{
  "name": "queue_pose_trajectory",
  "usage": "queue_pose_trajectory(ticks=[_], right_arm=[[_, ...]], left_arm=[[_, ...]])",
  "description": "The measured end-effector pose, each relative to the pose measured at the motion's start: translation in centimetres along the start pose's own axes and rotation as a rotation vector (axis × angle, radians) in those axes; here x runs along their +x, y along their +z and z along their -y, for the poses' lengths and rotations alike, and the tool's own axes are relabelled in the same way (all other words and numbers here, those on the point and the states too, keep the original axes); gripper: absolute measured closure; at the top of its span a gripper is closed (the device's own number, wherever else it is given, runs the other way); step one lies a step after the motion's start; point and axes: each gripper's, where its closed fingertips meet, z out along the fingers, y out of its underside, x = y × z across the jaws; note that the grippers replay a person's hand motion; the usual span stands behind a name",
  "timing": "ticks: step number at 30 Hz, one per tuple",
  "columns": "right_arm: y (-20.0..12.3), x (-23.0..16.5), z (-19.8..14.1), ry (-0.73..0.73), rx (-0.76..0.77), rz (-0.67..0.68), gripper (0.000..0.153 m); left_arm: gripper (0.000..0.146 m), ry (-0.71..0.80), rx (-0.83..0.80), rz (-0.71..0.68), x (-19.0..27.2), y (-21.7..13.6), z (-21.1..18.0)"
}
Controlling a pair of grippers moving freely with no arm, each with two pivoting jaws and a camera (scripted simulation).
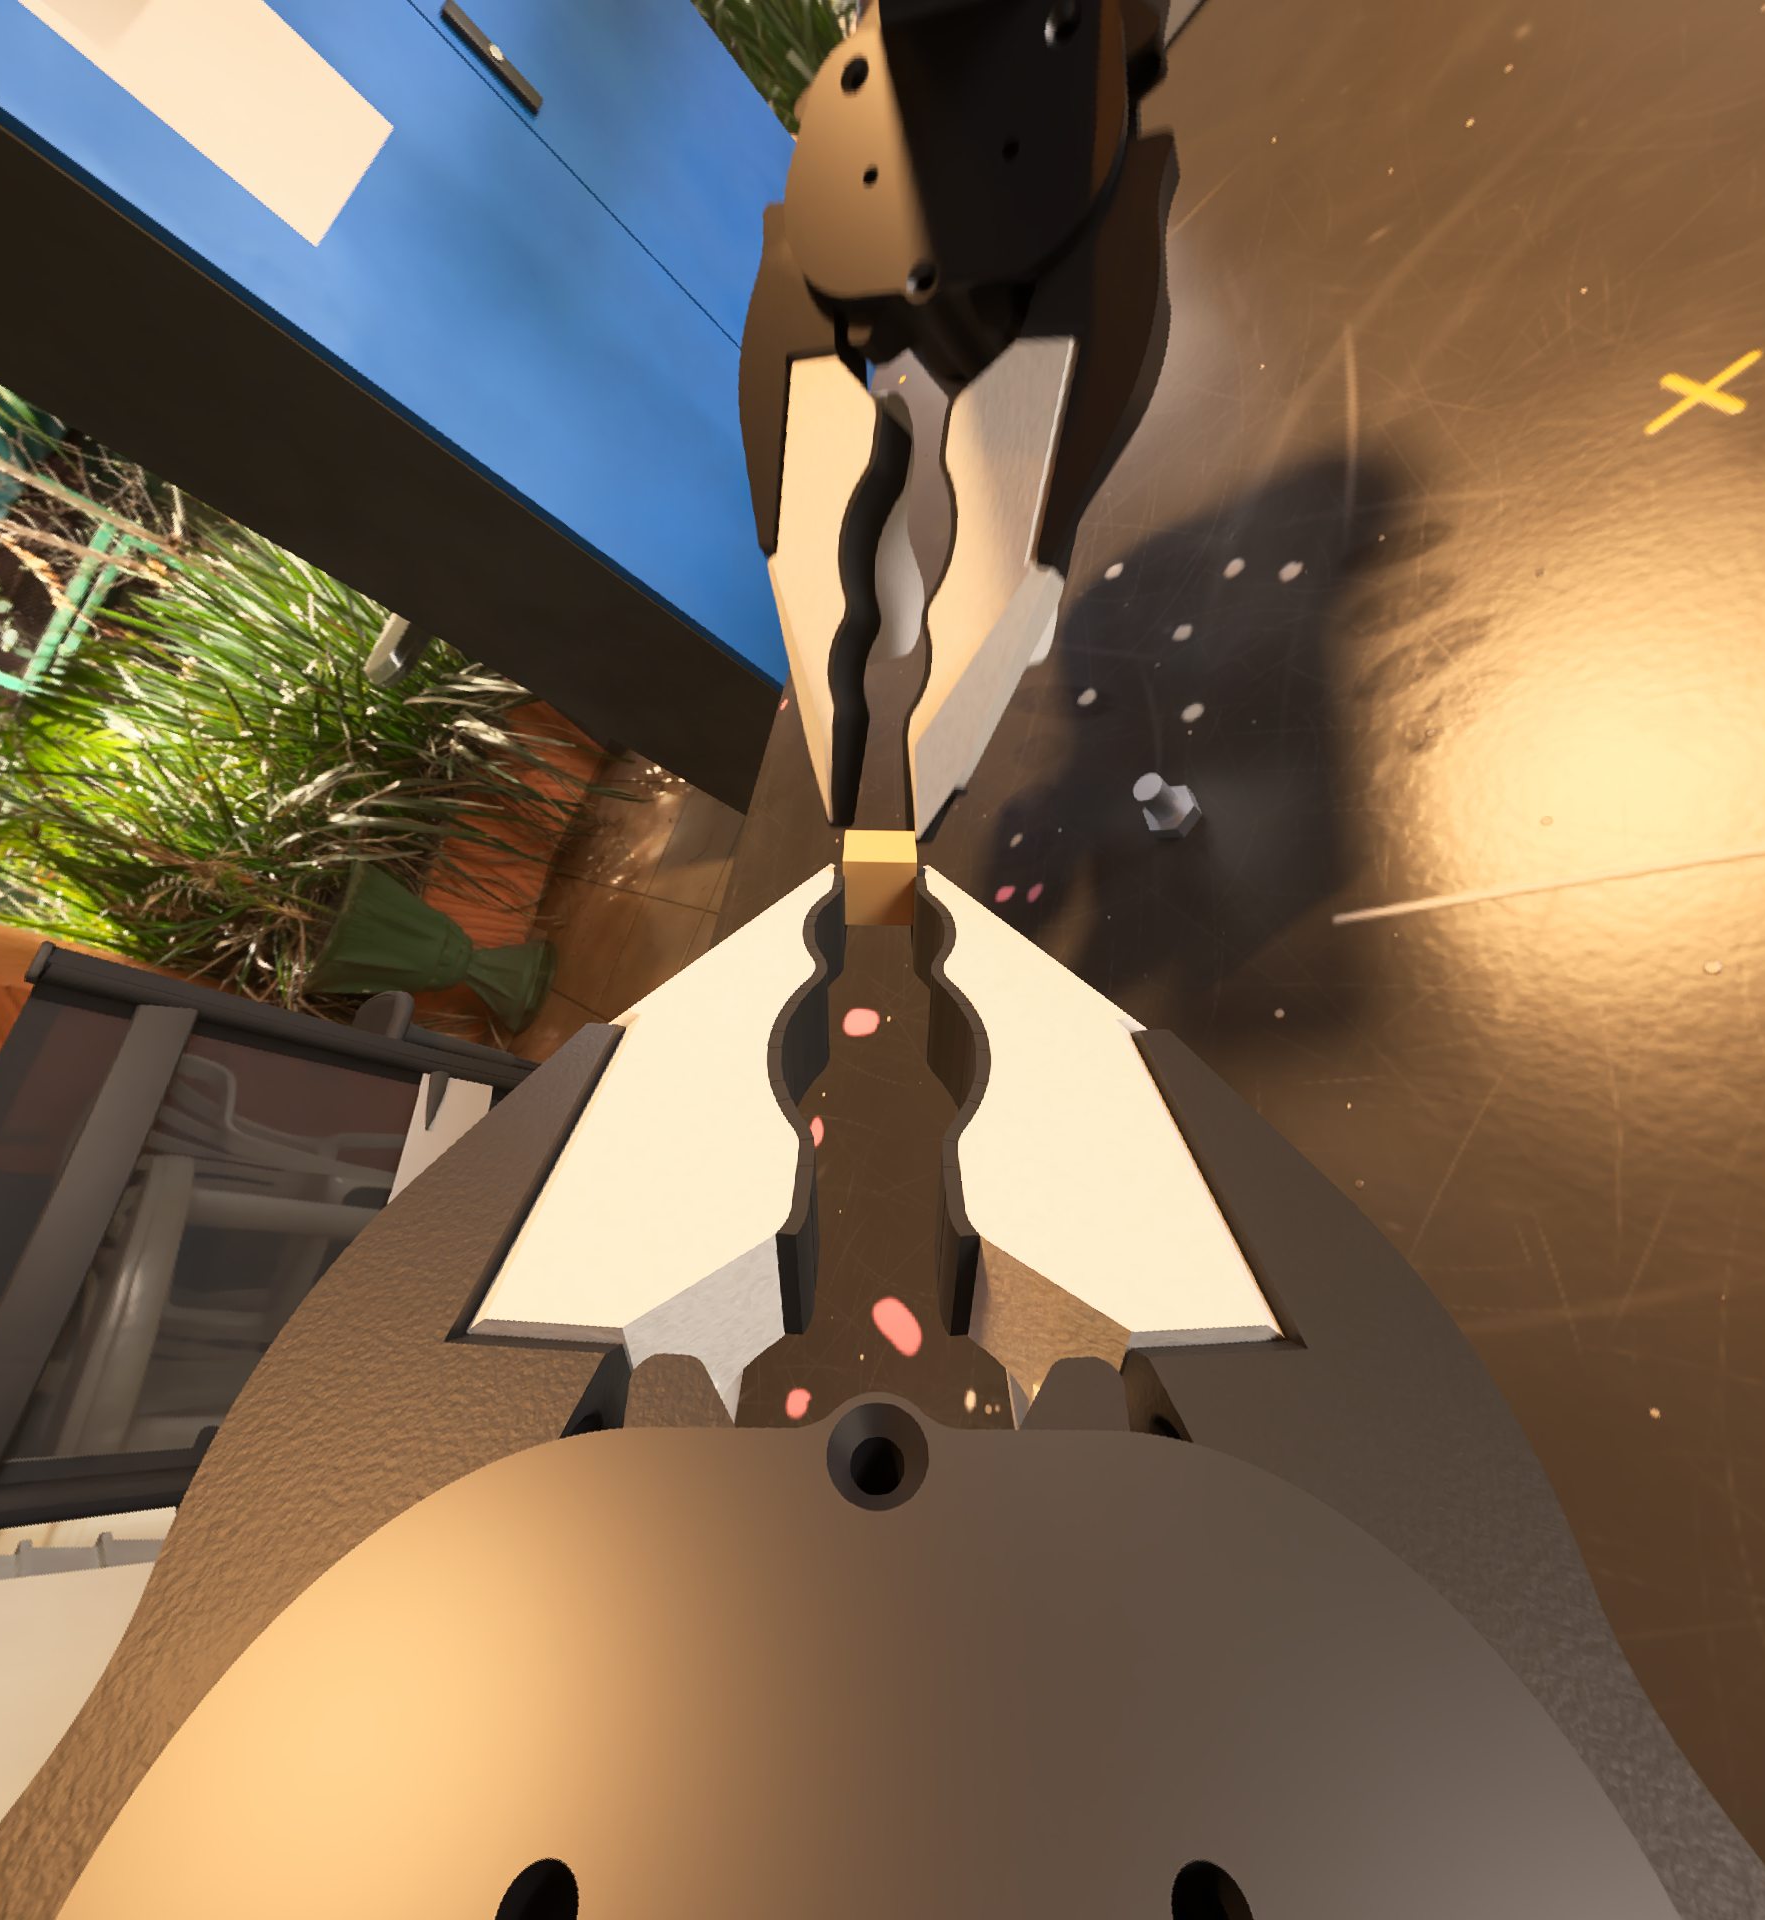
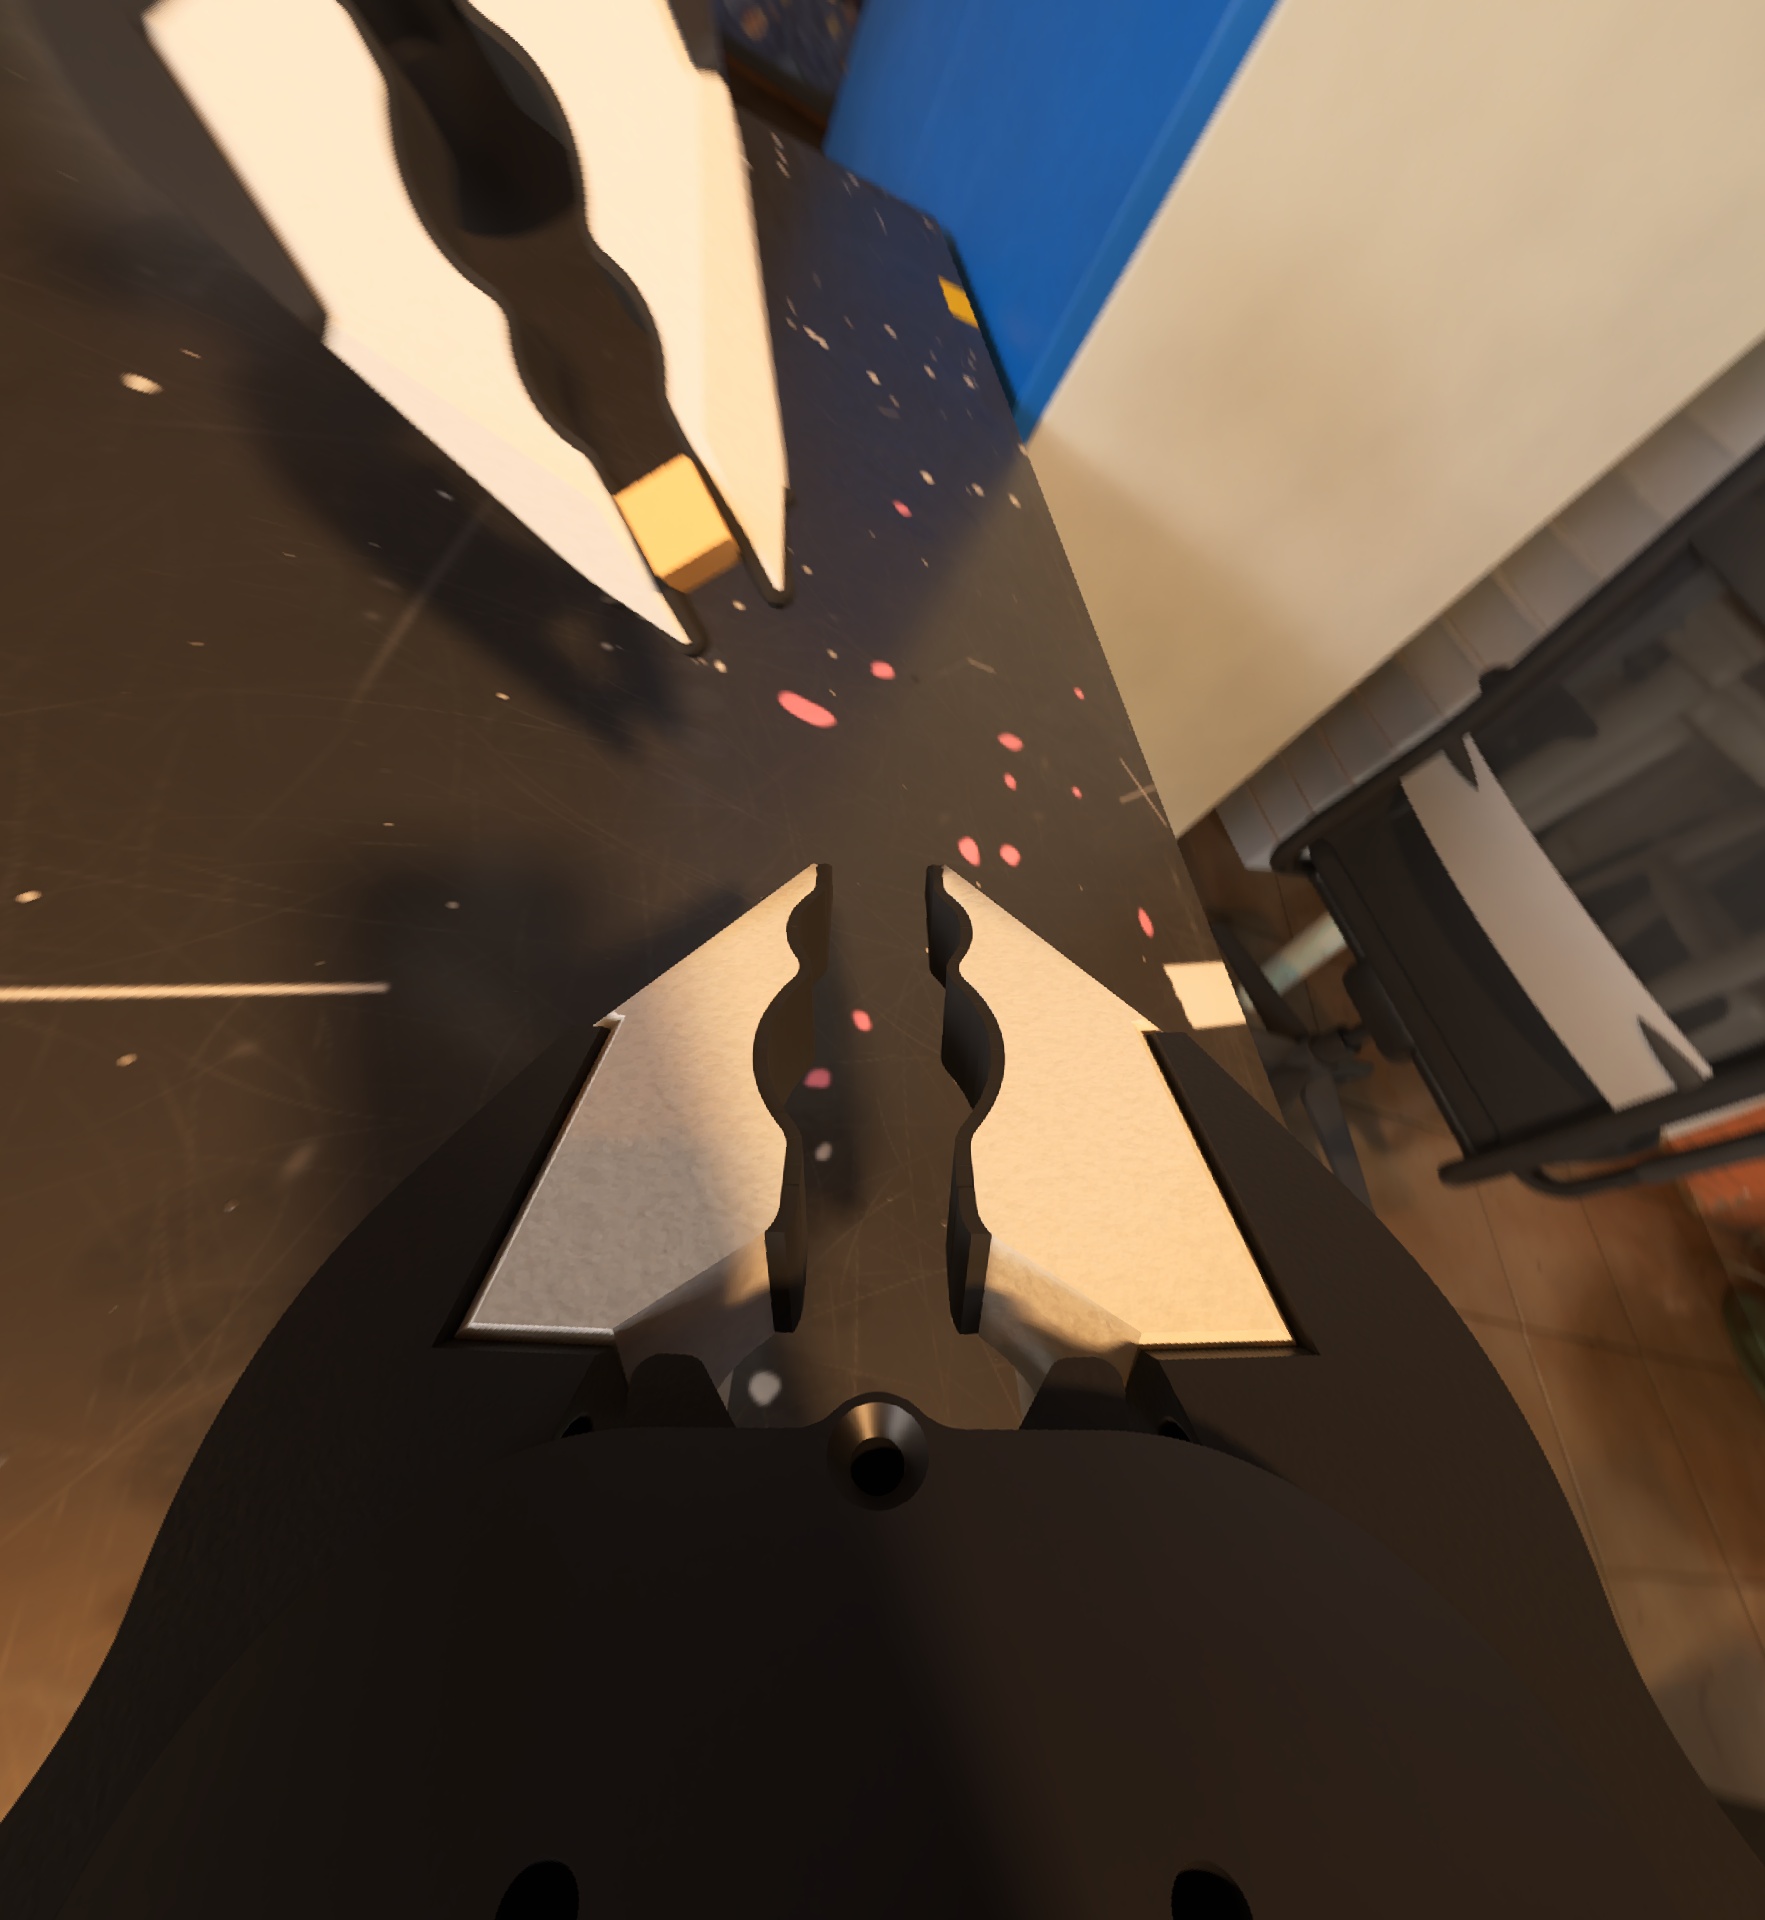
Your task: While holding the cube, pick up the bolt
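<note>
My left gripper (image 1: 878, 878) is shut on a small yellow cube (image 1: 878, 896), pinched at the fingertips above the table. The cube (image 2: 672, 525) and the left gripper (image 2: 734, 620) also show at the top of the right wrist view. My right gripper (image 2: 878, 873) has its jaws a little apart with nothing between them. In the left wrist view it (image 1: 883, 826) points at the cube from the far side, tips almost touching it. A grey hex-head bolt (image 1: 1164, 805) stands on its head on the table, to the right of both grippers. The bolt is out of the right wrist view.
The dark, scratched table (image 1: 1480, 1143) has paint specks and a yellow cross mark (image 1: 1701, 393). A blue cabinet (image 1: 504, 343) stands beyond its left edge. A black rack (image 2: 1584, 883) stands on the floor past the table edge (image 2: 1148, 790).
</note>
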Motion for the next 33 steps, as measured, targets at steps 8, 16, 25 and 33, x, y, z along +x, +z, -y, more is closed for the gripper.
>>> queue_pose_trajectory(ticks=[8,16,25,33], right_arm=[[-2.3,2.9,-2.7,0.438,-0.299,-0.256,0.133],[-2.4,-2.4,-7.5,0.819,-0.538,-0.347,0.115],[-0.2,-1.4,-6.1,0.699,-0.459,-0.324,0.144],[-1.2,-2.6,-4.5,0.748,-0.469,-0.199,0.153]], left_arm=[[0.135,0.142,-0.142,0.234,-2.8,1.2,-3.5],[0.135,0.351,-0.123,0.369,-3.2,3.2,-4.9],[0.135,0.496,-0.172,0.442,-2.7,3.1,-5.1],[0.135,0.495,-0.271,0.384,-2.6,3.2,-8.0]])
